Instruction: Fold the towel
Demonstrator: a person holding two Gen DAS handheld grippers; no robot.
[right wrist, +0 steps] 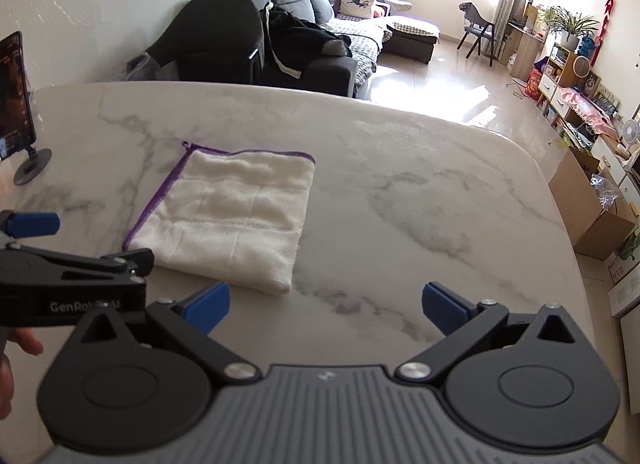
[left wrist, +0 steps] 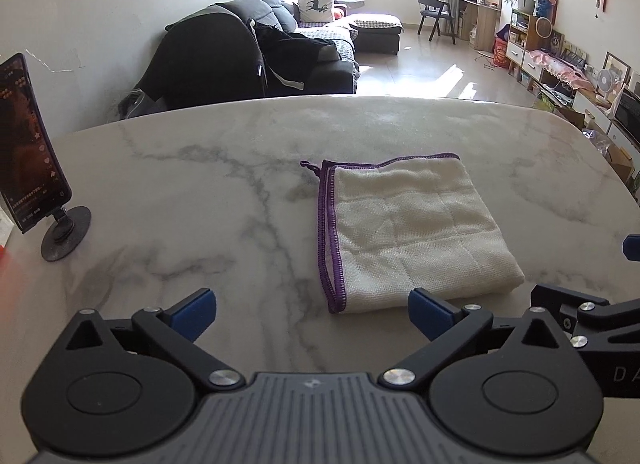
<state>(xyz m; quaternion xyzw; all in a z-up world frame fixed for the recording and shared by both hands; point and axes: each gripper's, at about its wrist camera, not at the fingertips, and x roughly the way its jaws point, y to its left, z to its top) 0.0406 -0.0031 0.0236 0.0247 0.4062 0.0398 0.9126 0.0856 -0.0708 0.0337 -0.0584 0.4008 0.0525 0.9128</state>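
A white towel (left wrist: 408,232) with purple stitched edging lies folded into a small rectangle on the marble table (left wrist: 200,192); a purple hanging loop sticks out at its far left corner. My left gripper (left wrist: 312,314) hovers just short of the towel's near edge, jaws wide open, nothing between the blue pads. In the right wrist view the same towel (right wrist: 228,216) lies ahead to the left. My right gripper (right wrist: 325,306) stands open and empty over bare marble beside the towel's near right corner. The left gripper's body (right wrist: 72,276) shows at the left edge there.
A phone on a round black stand (left wrist: 32,152) is upright at the table's far left. Beyond the table's far edge are a dark sofa (left wrist: 248,52), a chair and shelves. A cardboard box (right wrist: 592,212) sits on the floor at the right.
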